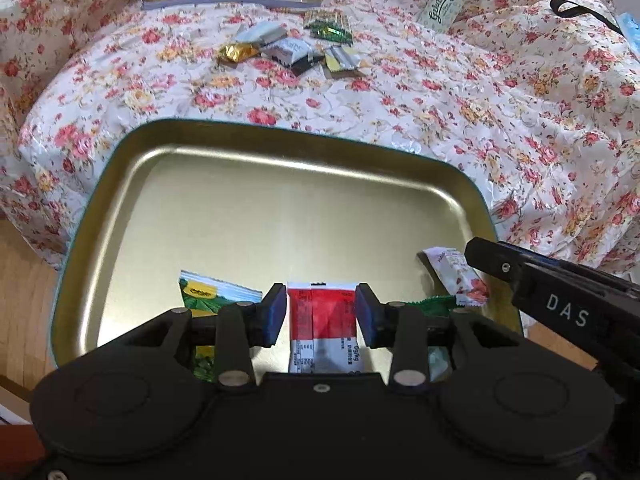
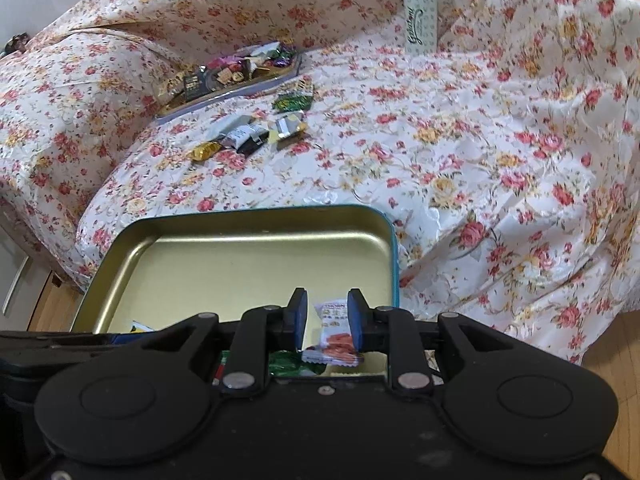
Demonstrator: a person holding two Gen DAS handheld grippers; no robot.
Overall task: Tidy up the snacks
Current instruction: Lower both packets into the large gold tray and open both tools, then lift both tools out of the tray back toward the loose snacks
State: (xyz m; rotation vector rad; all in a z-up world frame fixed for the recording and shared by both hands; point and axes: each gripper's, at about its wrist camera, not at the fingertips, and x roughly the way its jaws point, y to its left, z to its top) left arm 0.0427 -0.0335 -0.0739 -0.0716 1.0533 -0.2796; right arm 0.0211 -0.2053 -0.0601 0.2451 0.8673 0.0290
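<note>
A gold-lined tin (image 1: 280,136) with a teal rim lies on the flowered cover. My left gripper (image 1: 321,312) is over the tin's near edge, shut on a red and white packet (image 1: 320,320) whose sides meet the blue pads. Left of it lies a green and yellow packet (image 1: 208,292), and to the right a green one (image 1: 434,305). My right gripper (image 2: 327,320) is at the tin's (image 2: 240,216) right corner, shut on a white and orange packet (image 2: 334,332). In the left wrist view the same packet (image 1: 460,276) is at the right gripper's (image 1: 480,258) tip.
Several loose snacks (image 1: 288,50) lie in a small heap farther back, with a green packet (image 2: 294,100) beside them. Behind stands a tray (image 2: 228,76) full of sweets. A pale tube can (image 2: 420,16) leans at the back right. Wooden floor (image 1: 24,280) lies left of the cover.
</note>
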